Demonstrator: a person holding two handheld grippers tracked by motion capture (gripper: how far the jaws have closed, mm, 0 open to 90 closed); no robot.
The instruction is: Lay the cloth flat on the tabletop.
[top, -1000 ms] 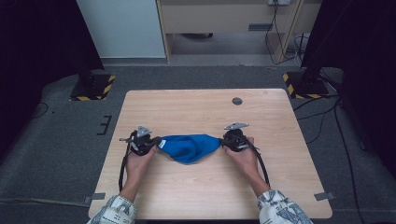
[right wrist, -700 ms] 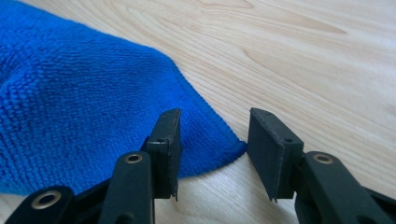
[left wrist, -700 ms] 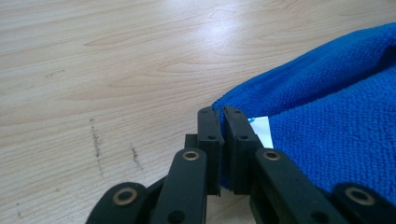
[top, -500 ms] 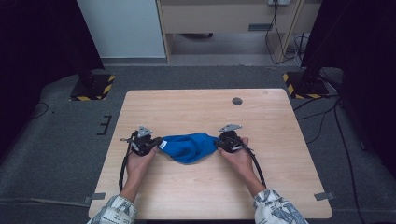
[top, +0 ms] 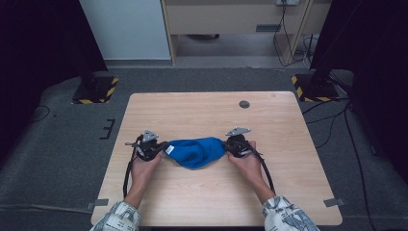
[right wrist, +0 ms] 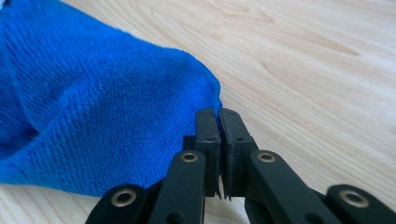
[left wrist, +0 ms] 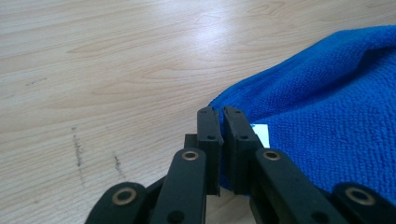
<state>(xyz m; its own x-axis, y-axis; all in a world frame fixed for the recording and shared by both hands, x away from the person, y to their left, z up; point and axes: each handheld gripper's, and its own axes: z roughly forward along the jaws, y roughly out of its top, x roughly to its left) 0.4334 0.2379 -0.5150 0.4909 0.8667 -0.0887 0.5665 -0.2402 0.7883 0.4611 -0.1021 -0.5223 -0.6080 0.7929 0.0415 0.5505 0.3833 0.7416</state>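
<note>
A blue cloth [top: 195, 151] lies bunched on the wooden table [top: 202, 113] between my two hands. My left gripper [top: 162, 147] is shut on the cloth's left corner; in the left gripper view the jaws pinch the blue edge [left wrist: 219, 114] beside a small white label [left wrist: 261, 133]. My right gripper [top: 226, 146] has just been closing, and it is now shut on the cloth's right corner, with the blue hem [right wrist: 218, 105] clamped between its pads in the right gripper view.
A round grey grommet [top: 244, 104] sits near the table's far edge. Black cables trail from both grippers toward the near edge. Yellow-and-black striped stand bases [top: 96, 89] rest on the floor at both far corners of the table.
My right gripper moved slightly left toward the cloth and closed on its right corner. The left gripper kept its hold and stayed put.
</note>
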